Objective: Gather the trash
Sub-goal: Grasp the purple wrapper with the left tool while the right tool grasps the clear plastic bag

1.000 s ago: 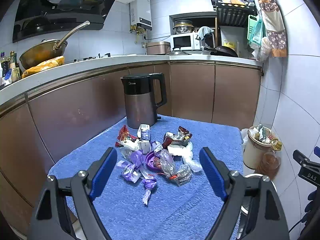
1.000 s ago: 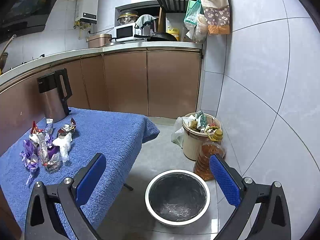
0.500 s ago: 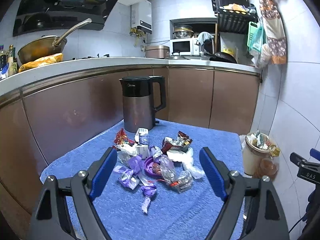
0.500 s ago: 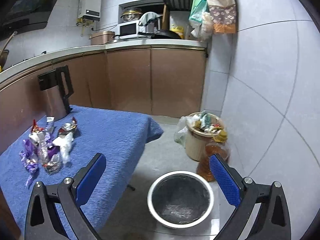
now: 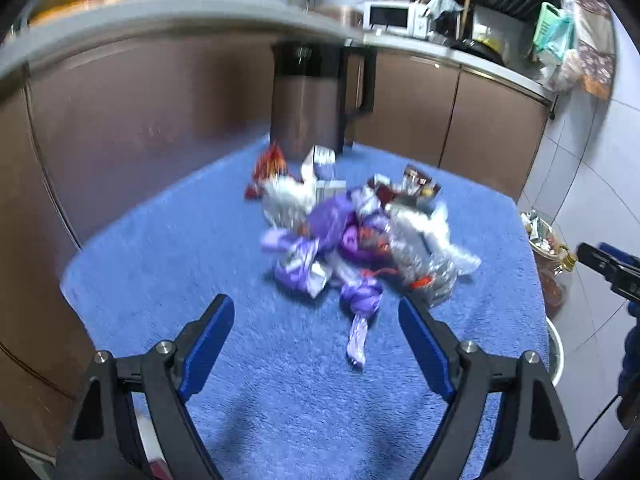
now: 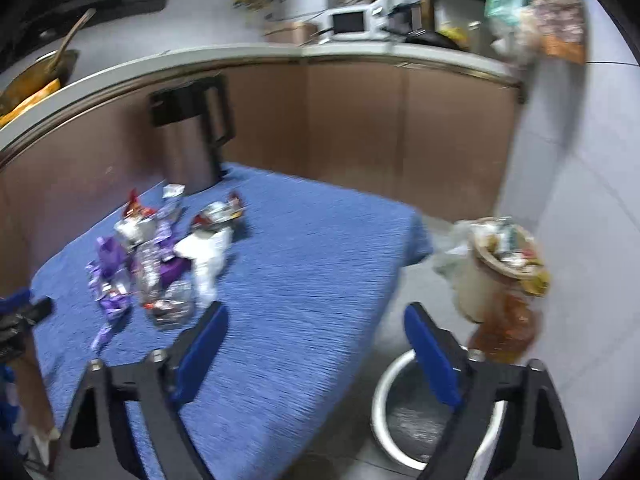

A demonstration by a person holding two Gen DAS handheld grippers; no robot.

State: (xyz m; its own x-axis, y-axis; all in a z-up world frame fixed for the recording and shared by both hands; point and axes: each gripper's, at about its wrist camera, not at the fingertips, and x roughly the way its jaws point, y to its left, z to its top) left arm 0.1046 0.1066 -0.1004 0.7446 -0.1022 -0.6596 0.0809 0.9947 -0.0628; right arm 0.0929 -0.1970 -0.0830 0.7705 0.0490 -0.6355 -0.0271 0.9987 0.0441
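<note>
Wrapper pile (image 5: 352, 236): motion-blurred, single pieces hard to separate.
Metal bowl (image 6: 404, 432): partly hidden behind right gripper (image 6: 316, 344).

Both the left gripper (image 5: 316, 338) and the right gripper (image 6: 316, 344) had black angular frames, 2 blue ribbed finger pads (image 5: 206, 346) each, and silver screws at the joints.

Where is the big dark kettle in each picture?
Left wrist view: the kettle stands at top centre, at the far edge of the blue towel, behind the wrapper pile.
Right wrist view: the kettle is at upper left, again on the towel's far edge.
Shared landmark: the microwave on the counter.
</note>
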